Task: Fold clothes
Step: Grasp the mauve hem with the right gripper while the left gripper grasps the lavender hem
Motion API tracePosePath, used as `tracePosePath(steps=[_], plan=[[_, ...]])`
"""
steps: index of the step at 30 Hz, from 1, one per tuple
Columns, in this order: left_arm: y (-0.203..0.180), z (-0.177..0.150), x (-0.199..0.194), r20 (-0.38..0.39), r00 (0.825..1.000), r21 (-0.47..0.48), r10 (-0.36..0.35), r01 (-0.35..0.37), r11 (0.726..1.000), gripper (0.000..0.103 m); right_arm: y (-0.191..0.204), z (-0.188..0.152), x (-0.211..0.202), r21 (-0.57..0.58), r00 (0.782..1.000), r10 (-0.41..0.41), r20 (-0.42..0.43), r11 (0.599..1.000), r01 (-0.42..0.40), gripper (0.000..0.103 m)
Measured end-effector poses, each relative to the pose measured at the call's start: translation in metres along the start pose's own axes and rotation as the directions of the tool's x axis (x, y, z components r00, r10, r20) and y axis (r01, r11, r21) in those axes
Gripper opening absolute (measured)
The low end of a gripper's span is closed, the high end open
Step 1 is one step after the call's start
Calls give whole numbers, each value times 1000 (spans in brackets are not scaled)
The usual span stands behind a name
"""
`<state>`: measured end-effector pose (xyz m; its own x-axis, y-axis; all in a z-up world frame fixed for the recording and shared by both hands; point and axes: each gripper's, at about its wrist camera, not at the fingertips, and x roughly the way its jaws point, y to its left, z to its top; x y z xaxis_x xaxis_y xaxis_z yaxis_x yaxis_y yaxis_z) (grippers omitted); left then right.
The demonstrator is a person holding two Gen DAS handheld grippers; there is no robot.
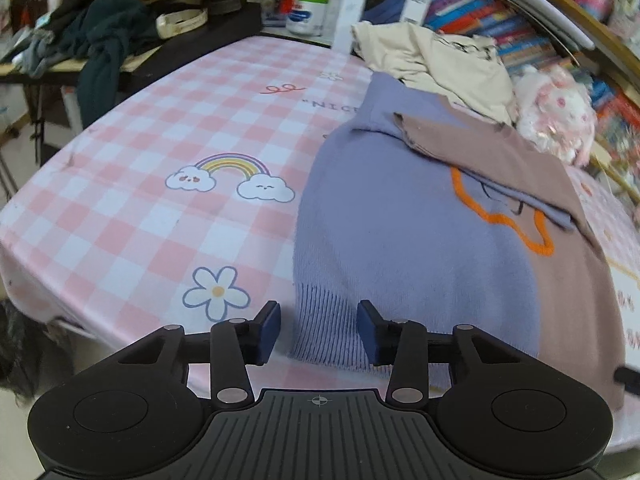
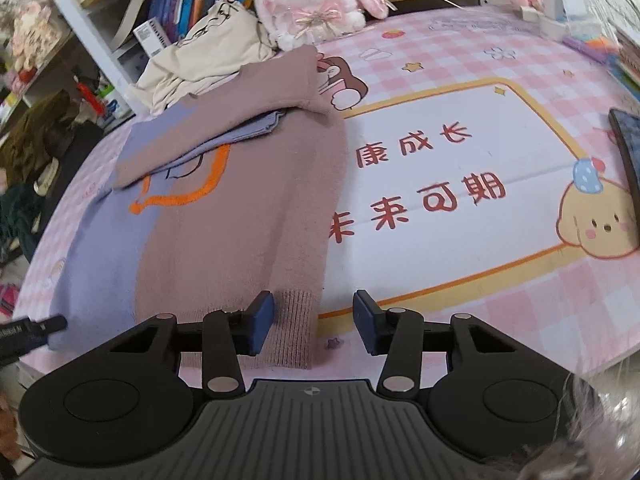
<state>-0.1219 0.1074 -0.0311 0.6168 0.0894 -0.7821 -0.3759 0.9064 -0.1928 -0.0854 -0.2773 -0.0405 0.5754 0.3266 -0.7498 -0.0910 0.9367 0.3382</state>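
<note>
- A two-tone sweater [image 1: 420, 240], lilac on one half and dusty pink on the other, lies flat on the desk [image 1: 160, 140], which is covered by a pink-and-white checked cloth printed with a rainbow, clouds and a flower.
- Both sleeves are folded in across its chest, the pink one on top, partly covering an orange outline motif [image 2: 188, 196].
- The left gripper [image 1: 318, 330] hangs over the near left corner of the ribbed hem. Its jaws are part-way open, with the lilac ribbing between the blue pads; the pads do not appear to press on it.
- The right gripper [image 2: 314, 320] sits at the near right corner of the hem. Its jaws are likewise part-open, straddling the pink ribbed edge with nothing clamped.
- A crumpled cream garment [image 1: 436, 64] lies at the far end, touching the sweater's collar area.
- A pink-and-white plush rabbit [image 2: 316, 4] sits just beside that cream garment on the far right.
- Books [image 1: 492, 20] line a shelf behind them.
- On the far left, a dark green garment [image 1: 108, 52] hangs over another surface, well apart from the sweater.
- A white jar [image 1: 306, 14] stands at the far edge among the clutter.
- A dark flat item [image 2: 628, 148], possibly a phone, lies on the desk far right.
- The cloth to the right of the sweater carries a printed panel with red characters and a cartoon bear.
</note>
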Motion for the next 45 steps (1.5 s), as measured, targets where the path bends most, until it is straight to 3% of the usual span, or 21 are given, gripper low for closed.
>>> tracePosePath(steps=[4, 6, 7, 8, 10, 13, 15, 20, 24, 28, 30, 32, 33, 34, 35, 36, 42, 45], plan=[[0, 2, 1, 0, 1000, -4, -7, 7, 1000, 37, 6, -2, 1, -49, 1000, -19, 9, 999, 20, 40], [-1, 3, 1, -6, 1000, 6, -8, 8, 1000, 14, 10, -2, 3, -86, 1000, -22, 3, 996, 22, 24], [-1, 3, 2, -10, 1000, 11, -9, 9, 1000, 10, 11, -2, 4, -99, 1000, -14, -1, 995, 14, 14], [-2, 4, 0, -7, 1000, 13, -11, 11, 1000, 5, 11, -1, 2, -83, 1000, 12, 9, 996, -11, 13], [-7, 8, -8, 24, 999, 31, -34, 33, 999, 4, 10, 1, -2, -51, 997, 66, 32, 997, -64, 12], [-16, 13, -25, 74, 990, 64, -123, 118, 991, 4, 6, 6, -12, 11, 981, 173, 89, 984, -175, 12], [-20, 16, -25, 59, 987, 80, -146, 142, 987, 6, 4, 11, -9, 52, 979, 190, 78, 980, -194, 12], [-7, 13, -10, -36, 986, 31, -161, 162, 986, 12, -1, 9, 8, 107, 996, 87, -21, 991, -84, 22], [3, 9, -5, -61, 987, 7, -152, 153, 988, 29, -2, 8, 10, 127, 995, 96, -26, 988, -92, 32], [12, 8, 3, -80, 987, -34, -140, 137, 990, 33, 1, 4, 11, 126, 992, 123, -25, 985, -119, 37], [13, 10, 4, -73, 987, -49, -144, 141, 989, 33, 2, 4, 13, 124, 990, 136, -27, 983, -132, 37], [14, 11, 5, -68, 987, -57, -146, 143, 988, 31, 2, 5, 15, 125, 989, 143, -32, 983, -137, 26], [14, 11, 6, -67, 987, -59, -147, 143, 988, 30, 2, 6, 15, 123, 989, 145, -32, 982, -140, 16], [13, 12, 6, -67, 987, -57, -145, 141, 988, 30, 2, 6, 13, 119, 989, 144, -26, 983, -140, 14], [12, 13, 6, -68, 989, -51, -135, 132, 990, 22, 2, 6, 10, 107, 990, 144, -12, 984, -142, 12], [10, 13, 5, -70, 990, -40, -124, 122, 992, 12, 4, 6, 6, 88, 990, 143, 0, 986, -143, 12], [3, 18, -14, -8, 989, 40, -151, 151, 988, 10, 16, 13, -14, -2, 984, 164, 71, 986, -164, 12], [13, 20, -6, -50, 985, -3, -162, 162, 987, 10, 13, 13, -5, 25, 988, 150, 28, 988, -150, 12]])
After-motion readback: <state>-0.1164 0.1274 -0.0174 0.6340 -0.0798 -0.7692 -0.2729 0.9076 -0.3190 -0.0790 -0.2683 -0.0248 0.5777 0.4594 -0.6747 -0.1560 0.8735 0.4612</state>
